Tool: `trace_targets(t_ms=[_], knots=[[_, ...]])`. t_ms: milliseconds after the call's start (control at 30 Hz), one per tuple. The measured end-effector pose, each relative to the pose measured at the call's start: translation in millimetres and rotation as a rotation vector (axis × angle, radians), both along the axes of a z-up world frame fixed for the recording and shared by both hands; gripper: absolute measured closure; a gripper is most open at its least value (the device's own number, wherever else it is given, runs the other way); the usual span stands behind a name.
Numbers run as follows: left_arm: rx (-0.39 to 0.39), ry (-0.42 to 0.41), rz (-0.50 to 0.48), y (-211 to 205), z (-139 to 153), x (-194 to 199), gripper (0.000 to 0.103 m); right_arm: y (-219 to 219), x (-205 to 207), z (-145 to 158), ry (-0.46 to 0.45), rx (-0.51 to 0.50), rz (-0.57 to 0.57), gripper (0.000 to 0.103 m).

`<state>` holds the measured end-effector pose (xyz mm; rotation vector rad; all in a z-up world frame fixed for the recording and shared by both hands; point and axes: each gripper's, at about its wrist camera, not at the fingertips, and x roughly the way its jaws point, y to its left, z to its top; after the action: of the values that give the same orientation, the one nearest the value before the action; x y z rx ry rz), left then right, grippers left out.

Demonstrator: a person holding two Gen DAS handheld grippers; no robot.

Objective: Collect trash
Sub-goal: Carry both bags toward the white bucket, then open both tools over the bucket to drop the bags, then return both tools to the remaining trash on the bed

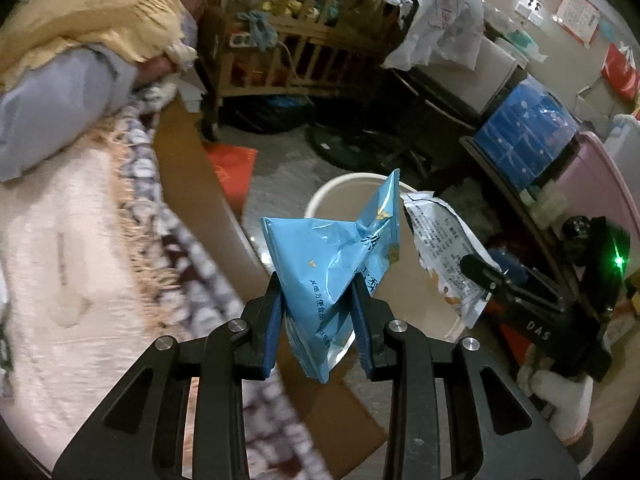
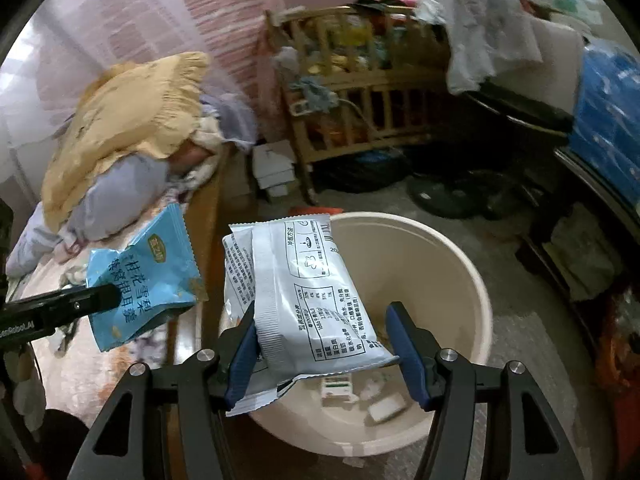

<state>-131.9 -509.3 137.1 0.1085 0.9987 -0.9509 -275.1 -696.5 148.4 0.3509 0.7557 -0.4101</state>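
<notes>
**Trash wrappers held over the bucket**

Trash first: on my far left lies the bed point(image 1: 72, 240) with its yellow pillow point(image 2: 132, 120), and just beside its wooden edge my left hand-held gripper point(image 1: 316, 304) is clamped on a crumpled blue snack wrapper point(image 1: 332, 264). The blue pads point(image 1: 272, 328) press the wrapper from both sides, and it sticks up between them. From the right wrist view, the same wrapper hangs at the bed's edge, left of the bucket.

Moving right, the cream bucket point(image 2: 472, 280) stands on the floor, with a few small scraps point(image 2: 360, 392) at its bottom. My right hand-held gripper point(image 2: 324, 336) has its jaws spread apart; a white printed wrapper point(image 2: 312, 292) leans against the left pad, clear of the right one, directly above the bucket's mouth.

Behind stand a wooden crib point(image 2: 360, 100) and blue packages point(image 2: 608, 120).
</notes>
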Motion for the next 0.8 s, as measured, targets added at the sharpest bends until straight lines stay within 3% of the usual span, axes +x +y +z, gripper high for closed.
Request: trace_targets(t_ms=[200,300,367,433,800], knots=[[0.012,0.001,-0.014,-21.9,-11.8,-7.7,0.068,-15.1,-6.1,-7.4,0.016,0.014,-0.051,0.043],[-0.002,0.024,-0.028,-24.6,-17.8,-6.7,0.048,-16.1,-5.4,-11.9,0.028,0.019,-0.075,0.043],[-0.003,0.019,-0.027,-22.8,-18.7,-7.2,0.041,-15.4,-2.9,-14.3,0.048,0.016,-0.099,0.039],[-0.001,0.010,-0.027,-20.2,-17.7,-7.9,0.040,-14.1,-0.3,-15.9,0.062,0.015,-0.111,0.029],[0.017,-0.026,0.062,27.1,-6.5,4.8,0.040,14.2,13.2,-14.4,0.047,0.033,-0.020,0.029]])
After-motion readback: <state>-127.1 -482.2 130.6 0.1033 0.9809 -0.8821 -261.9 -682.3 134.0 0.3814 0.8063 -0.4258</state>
